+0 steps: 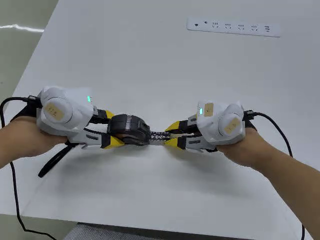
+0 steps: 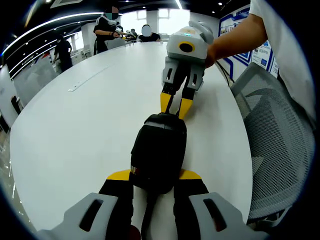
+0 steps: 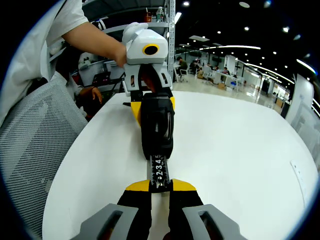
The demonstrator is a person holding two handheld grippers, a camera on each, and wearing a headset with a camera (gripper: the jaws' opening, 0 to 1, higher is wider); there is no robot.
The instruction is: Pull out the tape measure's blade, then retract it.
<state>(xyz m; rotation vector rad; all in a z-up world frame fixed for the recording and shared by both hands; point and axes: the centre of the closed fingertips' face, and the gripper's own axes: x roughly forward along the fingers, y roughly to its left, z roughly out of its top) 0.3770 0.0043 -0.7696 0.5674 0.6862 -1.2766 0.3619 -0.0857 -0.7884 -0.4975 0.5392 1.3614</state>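
A black tape measure [image 1: 129, 129] rests on the white table [image 1: 150, 65], with my left gripper [image 1: 115, 128] shut on its case [image 2: 158, 152]. A short length of blade [image 1: 160, 135] with printed numbers sticks out to the right. My right gripper [image 1: 172, 134] is shut on the blade's tip [image 3: 159, 180]. In the right gripper view the case [image 3: 157, 125] lies straight ahead with the left gripper [image 3: 148, 102] behind it. In the left gripper view the right gripper [image 2: 175, 105] stands just past the case.
A white power strip [image 1: 233, 26] lies flat at the table's far right. A black strap [image 1: 54, 160] and a cable [image 1: 14, 195] trail off the left gripper. A mesh chair [image 2: 272, 150] stands by the table edge. People stand far off in the room.
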